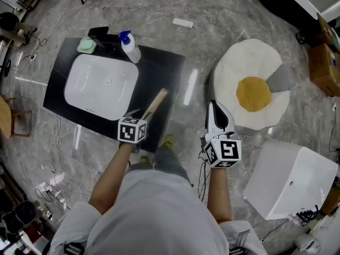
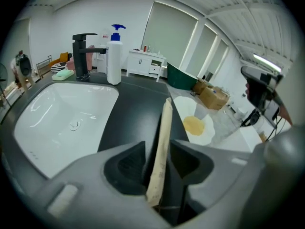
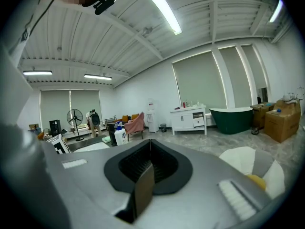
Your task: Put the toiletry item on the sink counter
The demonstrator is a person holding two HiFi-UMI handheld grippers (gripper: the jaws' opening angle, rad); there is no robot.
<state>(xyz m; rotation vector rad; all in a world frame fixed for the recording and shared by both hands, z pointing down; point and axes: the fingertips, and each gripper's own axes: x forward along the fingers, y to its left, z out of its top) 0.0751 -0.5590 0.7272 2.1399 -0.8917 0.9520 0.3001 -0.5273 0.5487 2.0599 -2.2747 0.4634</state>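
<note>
My left gripper [image 2: 159, 162] has its fingers [image 2: 127, 165] apart around the thin, flat tan toiletry stick [image 2: 163, 137] and does not press it. I judge the stick's far end rests on the black tabletop [image 2: 138, 97], toward its right edge beside the white basin [image 2: 62, 120]. The right gripper [image 3: 150, 166] is empty, its fingers together.

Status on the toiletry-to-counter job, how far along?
Done: the tan toiletry item is over the black sink counter, right of the basin, and its far end apparently rests on the counter. In hand: the left gripper has its jaws apart around the item, not pressing. Left: draw that gripper away so the item lies free. The right gripper is shut and empty.
</note>
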